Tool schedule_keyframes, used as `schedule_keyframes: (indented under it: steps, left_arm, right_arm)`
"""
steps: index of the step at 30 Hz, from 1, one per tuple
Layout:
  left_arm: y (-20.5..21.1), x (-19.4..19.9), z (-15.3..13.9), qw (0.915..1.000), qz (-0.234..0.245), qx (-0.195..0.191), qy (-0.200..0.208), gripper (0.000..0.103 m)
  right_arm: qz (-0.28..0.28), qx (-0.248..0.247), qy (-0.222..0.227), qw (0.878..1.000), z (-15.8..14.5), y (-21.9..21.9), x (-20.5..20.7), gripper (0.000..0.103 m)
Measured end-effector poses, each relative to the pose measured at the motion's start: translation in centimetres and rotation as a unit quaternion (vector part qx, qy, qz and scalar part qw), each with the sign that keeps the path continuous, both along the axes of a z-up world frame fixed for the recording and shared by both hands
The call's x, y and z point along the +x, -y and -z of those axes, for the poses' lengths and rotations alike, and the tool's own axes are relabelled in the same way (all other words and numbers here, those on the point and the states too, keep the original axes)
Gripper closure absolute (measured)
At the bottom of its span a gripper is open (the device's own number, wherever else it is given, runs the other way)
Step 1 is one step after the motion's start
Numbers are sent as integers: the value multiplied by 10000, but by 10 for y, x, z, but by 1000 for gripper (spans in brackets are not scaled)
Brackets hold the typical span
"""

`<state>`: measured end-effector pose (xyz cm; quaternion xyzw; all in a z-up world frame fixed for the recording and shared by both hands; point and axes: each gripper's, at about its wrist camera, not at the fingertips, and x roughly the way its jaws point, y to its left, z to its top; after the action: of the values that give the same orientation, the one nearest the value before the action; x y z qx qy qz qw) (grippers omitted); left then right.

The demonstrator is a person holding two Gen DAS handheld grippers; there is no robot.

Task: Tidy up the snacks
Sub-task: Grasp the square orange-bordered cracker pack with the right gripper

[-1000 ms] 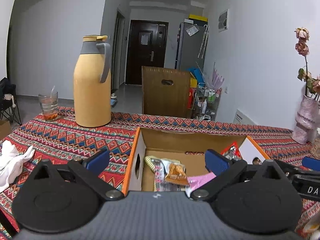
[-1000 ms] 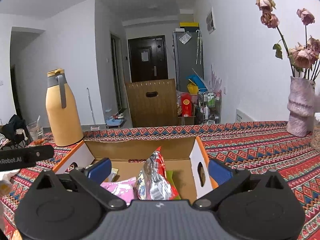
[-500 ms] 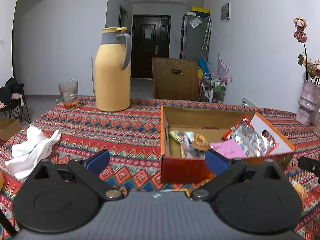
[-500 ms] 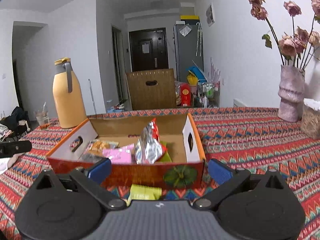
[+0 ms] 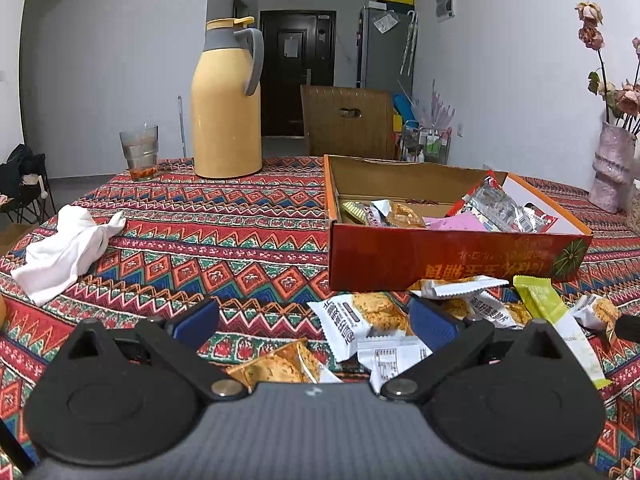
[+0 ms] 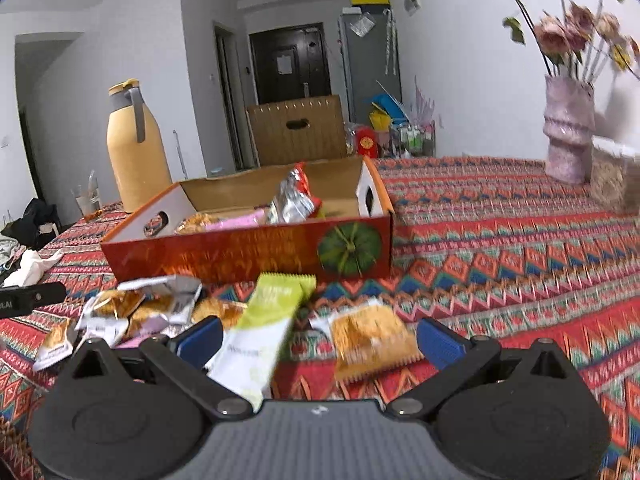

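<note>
Loose snacks lie on the near side of the snack box (image 6: 256, 256); both my grippers hang spread and empty.

My right gripper (image 6: 318, 336) is nearest the green packet (image 6: 260, 332), whose long axis runs near-to-far, just left of centre; my left gripper (image 5: 312, 322) faces the cracker packets (image 5: 360, 320).

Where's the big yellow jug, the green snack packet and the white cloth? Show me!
yellow jug (image 5: 226, 120), left wrist view, middle of its body.
green snack packet (image 6: 264, 320), right wrist view, middle of the wrapper.
white cloth (image 5: 64, 252), left wrist view, its crumpled middle.
</note>
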<state>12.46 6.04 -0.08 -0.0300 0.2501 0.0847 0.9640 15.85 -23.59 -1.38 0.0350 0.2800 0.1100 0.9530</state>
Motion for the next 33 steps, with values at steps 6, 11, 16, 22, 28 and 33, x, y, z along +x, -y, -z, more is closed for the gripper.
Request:
schedule_keyframes:
  steps: [6, 11, 16, 22, 28, 33]
  left_arm:
    - [-2, -2, 6, 9999, -33, -48, 136, 0]
    - [-4, -2, 8, 9998, -100, -87, 154, 0]
    - [-5, -2, 10, 9997, -118, -96, 164, 0]
    - [-7, -5, 9, 9995, -129, -159, 225, 0]
    - [-8, -3, 10, 9995, -167, -197, 196, 0]
    - [-9, -3, 11, 9995, -193, -223, 151, 0]
  right_arm:
    - [150, 2, -89, 9998, 8, 10, -7, 0]
    - [184, 20, -15, 9998, 6, 14, -7, 0]
    - [261, -4, -18, 9997, 5, 13, -1, 0]
    - [246, -298, -41, 9992, 2, 7, 15, 0]
    - [232, -507, -186, 9983, 0, 4, 35, 0]
    - [166, -698, -386, 9967, 8, -3, 50, 0]
